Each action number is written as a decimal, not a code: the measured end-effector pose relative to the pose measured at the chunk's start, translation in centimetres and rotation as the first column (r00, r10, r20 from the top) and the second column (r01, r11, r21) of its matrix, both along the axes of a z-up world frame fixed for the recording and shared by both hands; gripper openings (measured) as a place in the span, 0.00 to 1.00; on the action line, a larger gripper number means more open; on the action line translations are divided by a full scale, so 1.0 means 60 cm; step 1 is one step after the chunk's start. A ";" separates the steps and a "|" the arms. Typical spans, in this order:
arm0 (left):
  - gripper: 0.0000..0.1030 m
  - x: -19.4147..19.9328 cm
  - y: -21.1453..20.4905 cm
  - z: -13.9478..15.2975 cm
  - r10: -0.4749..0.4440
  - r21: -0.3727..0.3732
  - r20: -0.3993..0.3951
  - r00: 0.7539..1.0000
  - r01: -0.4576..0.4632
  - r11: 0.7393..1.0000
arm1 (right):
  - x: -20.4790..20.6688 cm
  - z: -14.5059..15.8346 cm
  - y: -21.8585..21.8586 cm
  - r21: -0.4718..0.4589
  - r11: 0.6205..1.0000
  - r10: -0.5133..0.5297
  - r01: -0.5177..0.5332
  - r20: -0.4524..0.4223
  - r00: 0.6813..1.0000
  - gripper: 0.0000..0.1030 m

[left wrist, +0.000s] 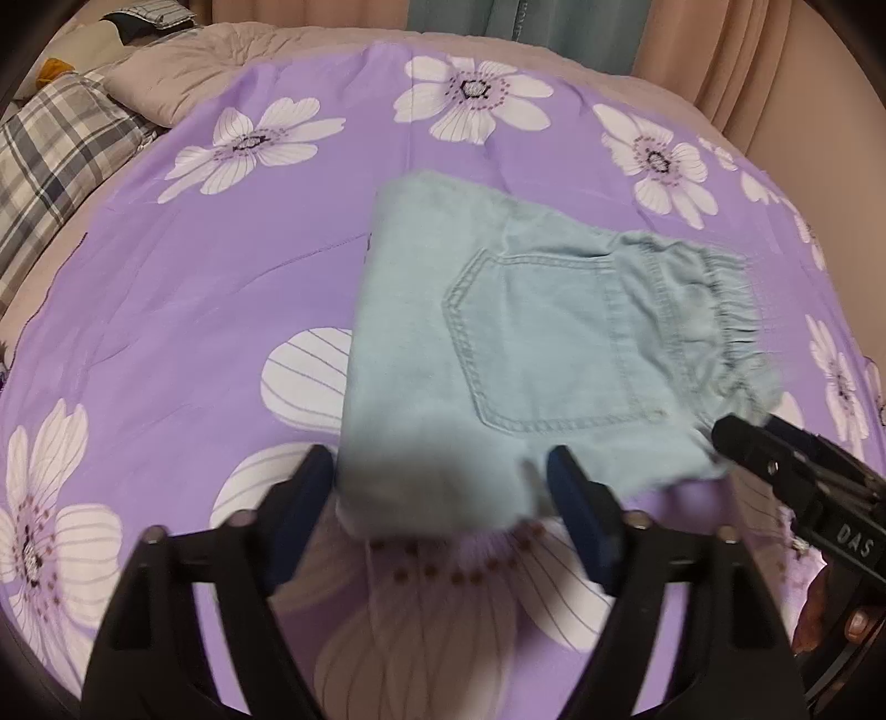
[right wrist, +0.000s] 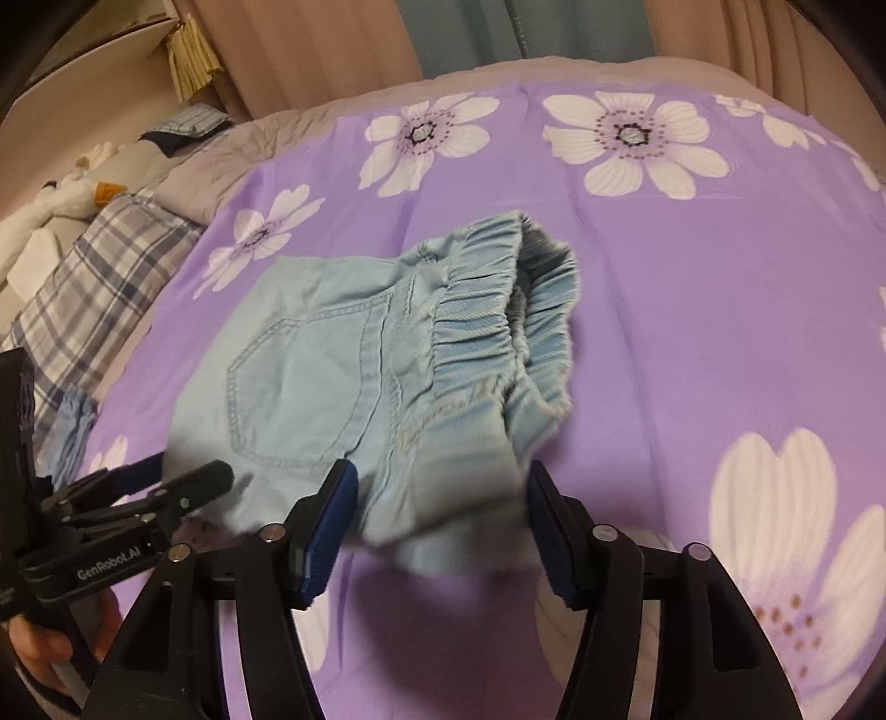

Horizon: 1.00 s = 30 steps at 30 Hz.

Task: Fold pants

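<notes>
I have the pants [left wrist: 515,343] lying folded into a compact bundle on the purple flowered bedspread [left wrist: 183,288], back pocket up. My left gripper [left wrist: 443,493] has its jaws apart around the bundle's near edge, pads clear of the cloth; my right gripper [right wrist: 437,498] likewise stands open at the elastic waistband [right wrist: 482,310] end. The denim looks light, soft and floppy, so I'd grip at folded edges or the thicker waistband. Beyond the pants sit a plaid pillow [left wrist: 50,160] and curtains [right wrist: 554,33].
</notes>
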<state>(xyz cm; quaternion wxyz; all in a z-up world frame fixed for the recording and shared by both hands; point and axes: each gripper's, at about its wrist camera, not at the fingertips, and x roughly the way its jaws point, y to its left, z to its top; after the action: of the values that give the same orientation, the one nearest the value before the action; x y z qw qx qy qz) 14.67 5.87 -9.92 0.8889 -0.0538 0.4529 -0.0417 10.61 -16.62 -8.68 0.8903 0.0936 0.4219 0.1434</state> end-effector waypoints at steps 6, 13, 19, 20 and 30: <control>0.94 -0.062 -0.017 0.056 -0.003 0.032 0.053 0.999 0.001 0.999 | -0.062 0.049 -0.004 -0.019 0.999 0.028 -0.027 0.049 0.998 0.92; 1.00 -0.132 -0.021 0.106 0.032 0.066 0.094 0.995 -0.039 0.997 | -0.120 0.111 0.002 -0.089 0.995 0.065 -0.053 0.136 0.989 0.99; 1.00 -0.176 -0.020 0.134 0.055 0.093 0.112 0.992 -0.066 0.993 | -0.150 0.144 0.004 -0.079 0.995 0.078 -0.065 0.174 0.982 0.99; 1.00 -0.181 -0.019 0.137 0.057 0.090 0.113 0.992 -0.068 0.994 | -0.155 0.145 0.004 -0.082 0.994 0.083 -0.069 0.182 0.980 0.99; 1.00 -0.208 -0.029 0.151 0.057 0.099 0.127 0.990 -0.070 0.993 | -0.182 0.152 0.007 -0.079 0.995 0.081 -0.067 0.197 0.977 0.99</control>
<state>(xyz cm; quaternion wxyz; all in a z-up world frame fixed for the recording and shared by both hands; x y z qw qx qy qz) 2.21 4.11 -0.89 0.9178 -0.0193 0.3965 0.0072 -0.31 -16.19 0.42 0.9251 0.0307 0.3382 0.1698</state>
